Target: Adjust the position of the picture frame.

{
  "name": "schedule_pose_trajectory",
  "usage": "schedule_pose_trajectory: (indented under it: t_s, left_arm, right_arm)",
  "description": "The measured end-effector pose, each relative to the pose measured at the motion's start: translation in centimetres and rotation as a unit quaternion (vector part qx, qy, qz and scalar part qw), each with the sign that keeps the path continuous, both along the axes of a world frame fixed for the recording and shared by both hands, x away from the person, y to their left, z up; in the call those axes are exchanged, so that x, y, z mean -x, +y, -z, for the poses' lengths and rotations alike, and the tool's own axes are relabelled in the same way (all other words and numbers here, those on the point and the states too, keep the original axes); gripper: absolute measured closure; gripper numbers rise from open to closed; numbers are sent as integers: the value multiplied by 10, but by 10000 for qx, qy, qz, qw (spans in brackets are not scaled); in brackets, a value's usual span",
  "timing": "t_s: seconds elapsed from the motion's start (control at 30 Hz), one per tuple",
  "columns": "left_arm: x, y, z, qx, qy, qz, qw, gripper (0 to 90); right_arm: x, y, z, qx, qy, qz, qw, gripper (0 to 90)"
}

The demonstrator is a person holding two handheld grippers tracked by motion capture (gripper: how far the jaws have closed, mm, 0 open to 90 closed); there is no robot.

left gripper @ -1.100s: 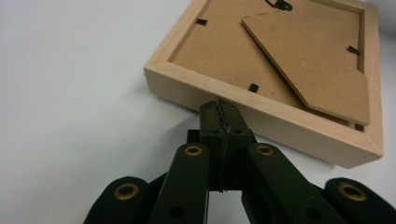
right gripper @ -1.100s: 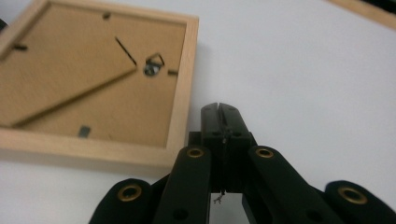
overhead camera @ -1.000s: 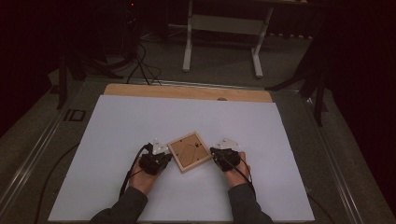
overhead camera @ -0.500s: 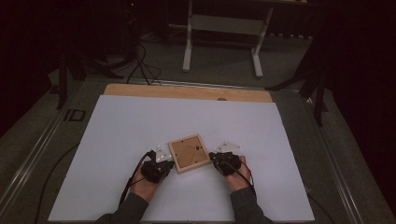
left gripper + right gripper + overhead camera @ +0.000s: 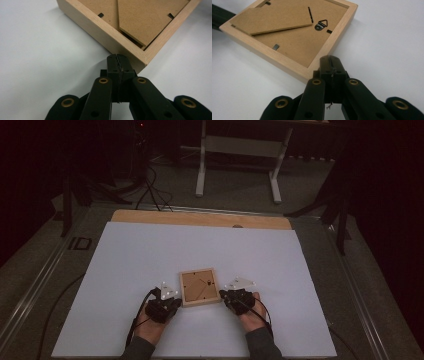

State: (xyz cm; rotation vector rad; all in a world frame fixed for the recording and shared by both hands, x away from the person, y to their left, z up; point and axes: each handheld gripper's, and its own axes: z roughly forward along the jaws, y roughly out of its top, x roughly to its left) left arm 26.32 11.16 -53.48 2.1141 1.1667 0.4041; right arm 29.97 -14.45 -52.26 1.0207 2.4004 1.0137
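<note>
1. A small wooden picture frame is seen lying face down on the white table sheet, toward its near edge, with the brown backing board upward.
2. From the left gripper the frame lies at about 2 o'clock in the high view; from the right gripper it lies at about 10 o'clock. The frame is thus flanked at its two near corners, and neither hand is clearly the nearer.
3. In the left gripper view the jaws of the left gripper are seen pressed together, nothing between them, their tip set against a corner of the frame at 12 o'clock.
4. In the right gripper view the right gripper is likewise closed on nothing, its tip at the frame's near rail beside a corner; whether it truly touches is hard to tell from that angle.
5. The frame is nearly square, so no long axis is offered; its sides run slightly skewed to the table edge.
6. Counted: one frame, one fold-out stand flap, one metal hanger, at least four black retaining tabs, two grippers.
7. A squaring nudge from both sides is judged likely.
</note>
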Motion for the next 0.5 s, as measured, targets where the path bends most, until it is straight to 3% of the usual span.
schedule_pose_trajectory:
  t_s: [0.27,0.4,0.5]
  left_arm:
    - [-13,3,0,-31,-61,-316,9995,898]
    - [-25,7,2,191,-6,-453,9988,899]
    - [-32,4,1,12,-48,-465,9989,899]
  right_arm:
    - [0,4,1,-107,48,10,9999,900]
    - [-5,6,2,-129,19,57,9999,900]
    - [-9,7,3,-177,9,111,9998,900]
